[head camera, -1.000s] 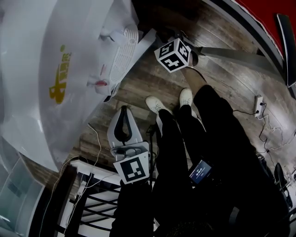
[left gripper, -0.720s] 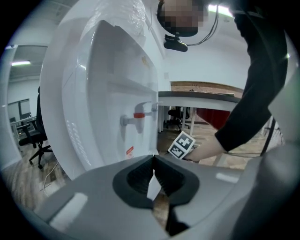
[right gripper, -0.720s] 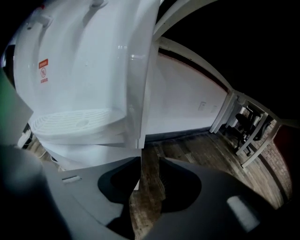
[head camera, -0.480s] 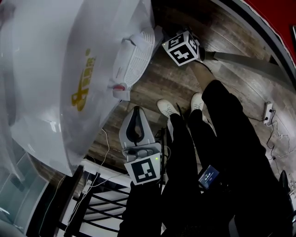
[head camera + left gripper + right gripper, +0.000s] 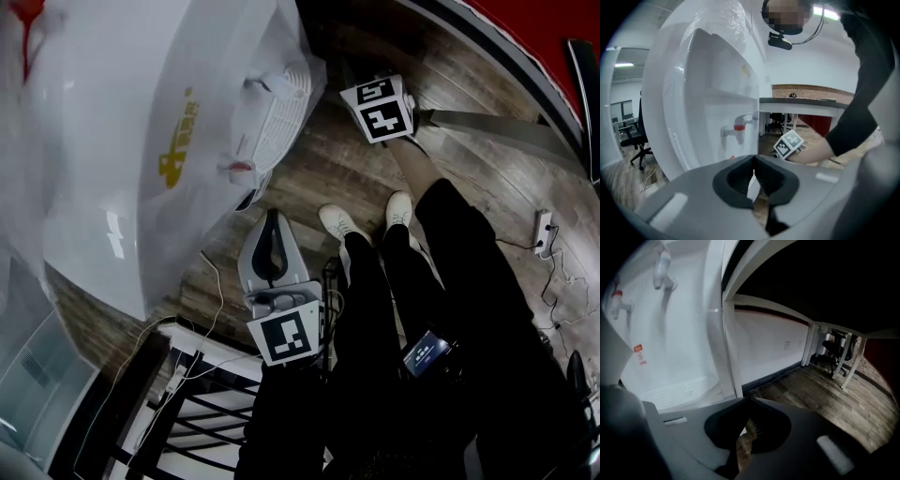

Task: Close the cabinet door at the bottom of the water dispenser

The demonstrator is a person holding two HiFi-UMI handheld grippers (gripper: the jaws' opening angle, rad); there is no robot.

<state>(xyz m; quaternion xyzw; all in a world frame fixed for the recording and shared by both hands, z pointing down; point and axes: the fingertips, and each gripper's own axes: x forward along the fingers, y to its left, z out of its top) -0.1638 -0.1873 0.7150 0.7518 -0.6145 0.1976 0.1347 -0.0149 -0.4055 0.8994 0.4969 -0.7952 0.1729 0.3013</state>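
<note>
The white water dispenser (image 5: 141, 141) fills the upper left of the head view, lying slanted across the frame. Its two taps and ribbed drip tray (image 5: 281, 103) sit along its right edge. In the lower left corner a black rack (image 5: 187, 403) stands on the wooden floor (image 5: 309, 169), with thin cables trailing past it.

Just right of that, at lower centre, is my left gripper (image 5: 272, 216), pointing up the frame at the dispenser's foot and apart from it. In the left gripper view its jaws are clenched tip to tip with nothing caught between them, and the red-collared tap (image 5: 738, 127) shows beyond.

Further right, at upper centre, the marker cube (image 5: 380, 108) of my right gripper (image 5: 749, 401) sits beside the drip tray. In the right gripper view the jaws have just been closing and now meet. Only floor shows through the gap behind the tips, so the gripper grasps nothing. The dispenser's front takes the left of that view.

I cannot make out the cabinet door itself: the part of the dispenser below the tray is dark in the head view and hidden behind each gripper body elsewhere.

My two white shoes (image 5: 339, 223) are right of centre, and a power strip (image 5: 542, 225) lies at the right edge.
</note>
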